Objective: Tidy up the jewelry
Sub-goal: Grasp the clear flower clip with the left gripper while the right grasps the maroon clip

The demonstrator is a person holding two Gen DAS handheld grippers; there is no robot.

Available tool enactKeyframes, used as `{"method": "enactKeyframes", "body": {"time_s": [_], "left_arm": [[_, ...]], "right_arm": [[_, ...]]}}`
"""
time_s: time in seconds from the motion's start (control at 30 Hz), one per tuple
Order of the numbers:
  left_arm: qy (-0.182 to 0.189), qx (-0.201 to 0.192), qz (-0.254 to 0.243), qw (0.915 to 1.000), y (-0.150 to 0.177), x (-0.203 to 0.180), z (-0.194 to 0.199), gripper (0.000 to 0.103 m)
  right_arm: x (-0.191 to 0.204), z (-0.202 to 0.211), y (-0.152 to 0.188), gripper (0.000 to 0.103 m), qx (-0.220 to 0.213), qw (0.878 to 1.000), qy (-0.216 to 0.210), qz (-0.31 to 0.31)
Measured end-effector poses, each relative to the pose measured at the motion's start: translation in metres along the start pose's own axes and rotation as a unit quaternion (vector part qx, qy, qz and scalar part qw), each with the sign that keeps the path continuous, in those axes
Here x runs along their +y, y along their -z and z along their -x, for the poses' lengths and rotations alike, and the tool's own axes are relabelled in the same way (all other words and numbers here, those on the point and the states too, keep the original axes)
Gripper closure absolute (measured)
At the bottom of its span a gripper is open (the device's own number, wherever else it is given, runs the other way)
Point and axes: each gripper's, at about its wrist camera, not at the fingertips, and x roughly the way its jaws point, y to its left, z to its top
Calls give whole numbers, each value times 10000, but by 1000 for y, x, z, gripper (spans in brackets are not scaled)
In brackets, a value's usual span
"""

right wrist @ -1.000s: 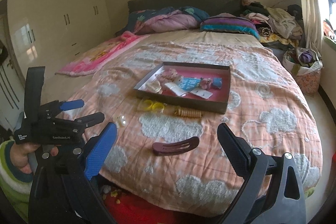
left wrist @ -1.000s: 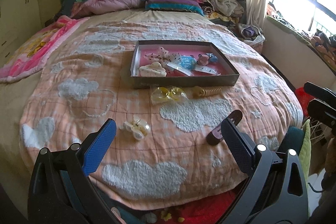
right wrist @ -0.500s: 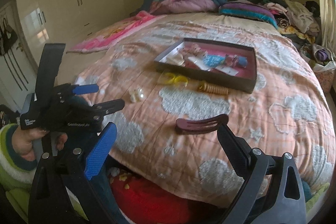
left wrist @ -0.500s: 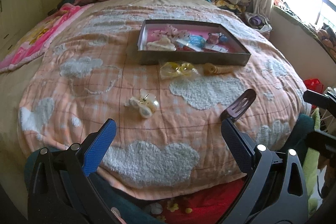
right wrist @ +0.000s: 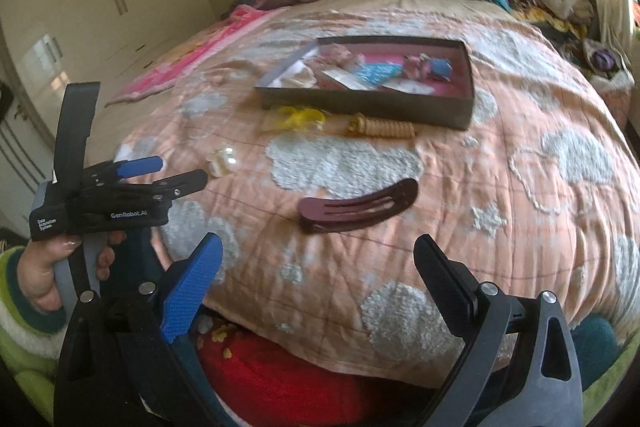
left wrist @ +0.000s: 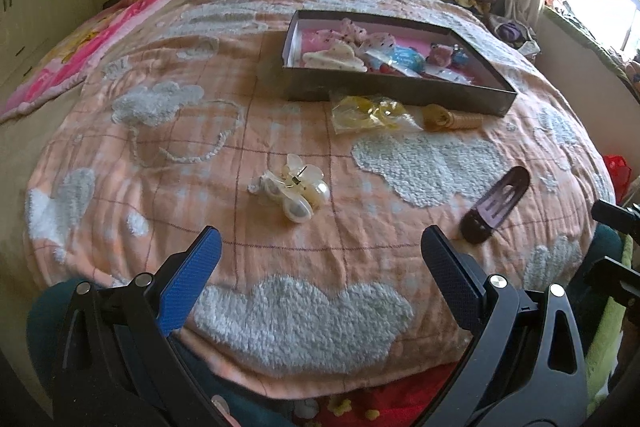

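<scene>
We take the dark box [left wrist: 396, 87] on the peach cloud quilt [left wrist: 280, 131] as landmark. Inside it lie a cream clip, blue and pink pieces and small cards. Just in front of its near wall: a yellow bagged item [left wrist: 368, 113] and a tan spiral hair tie [left wrist: 448, 119], side by side, both apart from the wall. Nearer to us than the box, a pearl claw clip [left wrist: 294, 189] lies alone on the quilt. To the box's near right, well apart, lies a maroon snap clip [right wrist: 358, 207].

Our left gripper [left wrist: 320, 259] hangs spread wide over the quilt edge, nothing between its fingers; the pearl claw clip sits beyond its tips. Our right gripper [right wrist: 318, 259] is likewise spread and bare, the maroon snap clip just past it, untouched.
</scene>
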Motion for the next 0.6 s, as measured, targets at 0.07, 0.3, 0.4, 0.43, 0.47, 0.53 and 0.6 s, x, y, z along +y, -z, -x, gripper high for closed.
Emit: {"method": "enactKeyframes", "body": {"time_s": [0.07,0.3,0.4,0.43,0.47,0.53,0.6], "left_arm": [[-76,-46,4,10000,-2,2,-8,10],[-203,125,188,9995,-8,12,-37,10],[-126,69,275,9995,-12,17,-40,10],[-120,68,302,9994,-14,18,-42,10],[-126,74,327,9994,-15,19,-44,10],[-149,85,367,9992,-17,22,-47,10],[-187,95,400,9990,-19,24,-50,10]], "right_arm": [[-8,-4,0,7,55,9999,8,-160],[-24,-22,0,7,273,9983,81,-499],[-27,-33,-2,7,401,9976,120,-560],[-28,-36,-4,7,432,9972,128,-594],[-30,-36,-5,7,432,9971,114,-620],[-31,-36,-8,7,382,9972,72,-641],[-32,-36,-10,7,341,9974,94,-630]]}}
